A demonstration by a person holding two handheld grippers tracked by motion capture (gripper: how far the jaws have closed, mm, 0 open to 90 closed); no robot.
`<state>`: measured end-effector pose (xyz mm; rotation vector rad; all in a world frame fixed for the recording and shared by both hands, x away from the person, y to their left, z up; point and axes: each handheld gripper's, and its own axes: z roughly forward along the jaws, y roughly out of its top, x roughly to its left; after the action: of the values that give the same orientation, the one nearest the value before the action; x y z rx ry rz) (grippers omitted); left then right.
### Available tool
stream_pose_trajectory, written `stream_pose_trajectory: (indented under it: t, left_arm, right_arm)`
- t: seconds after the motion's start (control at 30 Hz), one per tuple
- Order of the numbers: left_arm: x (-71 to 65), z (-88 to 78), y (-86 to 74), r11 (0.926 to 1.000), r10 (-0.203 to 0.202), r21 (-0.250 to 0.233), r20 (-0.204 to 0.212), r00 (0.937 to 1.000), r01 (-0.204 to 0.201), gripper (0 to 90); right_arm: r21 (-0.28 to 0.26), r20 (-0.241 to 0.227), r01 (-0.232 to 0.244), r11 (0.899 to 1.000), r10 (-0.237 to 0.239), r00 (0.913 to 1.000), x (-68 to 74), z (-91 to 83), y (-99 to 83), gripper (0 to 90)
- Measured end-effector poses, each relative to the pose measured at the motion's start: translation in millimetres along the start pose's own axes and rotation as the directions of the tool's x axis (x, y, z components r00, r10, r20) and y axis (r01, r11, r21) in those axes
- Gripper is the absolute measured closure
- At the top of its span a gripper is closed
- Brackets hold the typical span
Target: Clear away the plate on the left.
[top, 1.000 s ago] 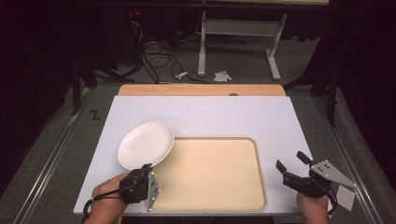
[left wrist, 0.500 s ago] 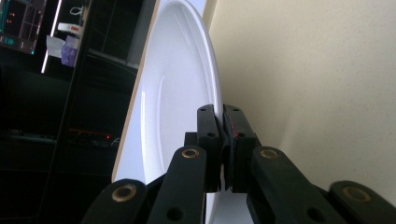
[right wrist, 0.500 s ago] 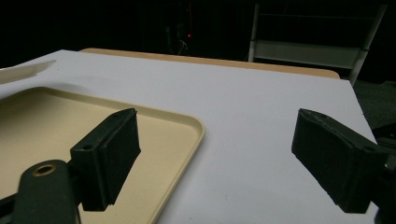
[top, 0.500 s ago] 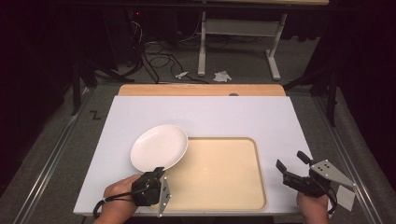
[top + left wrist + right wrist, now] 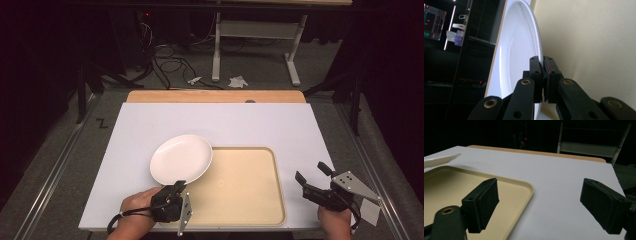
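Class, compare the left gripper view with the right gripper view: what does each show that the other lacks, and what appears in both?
Left gripper view alone: the left gripper, jaws shut on the rim of the white plate, whose whole face shows.
Right gripper view alone: the right gripper, jaws wide apart with nothing between them, and a metal frame behind the table.
Both: the beige tray and the plate, just its edge in the right gripper view.

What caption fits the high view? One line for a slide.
Left gripper holds a white plate by its rim over the tray's corner.
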<state>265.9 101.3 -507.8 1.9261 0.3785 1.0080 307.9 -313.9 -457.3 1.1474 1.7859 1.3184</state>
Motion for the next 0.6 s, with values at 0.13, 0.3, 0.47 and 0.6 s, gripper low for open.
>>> stream_pose_trajectory:
  t: [0.13,0.3,0.47,0.6]
  left_arm:
    - [-4.1,3.8,3.3,0.9999,-0.001,-0.017,0.017,0.9999,0.001,87.0]
    - [-7.7,9.7,6.9,0.9998,0.011,-0.015,0.037,0.9992,-0.011,87.0]
    - [-10.9,11.0,9.1,0.9996,0.022,-0.018,0.051,0.9985,-0.021,86.8]
    - [-12.3,11.3,11.2,0.9992,0.028,-0.029,0.050,0.9983,-0.027,87.0]
  right_arm:
    - [0.003,0.000,-0.007,1.000,0.007,1.0000,-0.8,0.4,-0.7,16.2]
    - [0.000,0.000,0.000,1.000,0.000,1.0000,-0.2,0.1,0.0,16.2]
    - [0.009,0.003,0.002,1.000,-0.002,1.0000,0.2,1.2,-0.9,16.2]
    - [0.006,0.004,0.003,1.000,-0.003,1.0000,0.3,-0.2,-0.5,16.2]
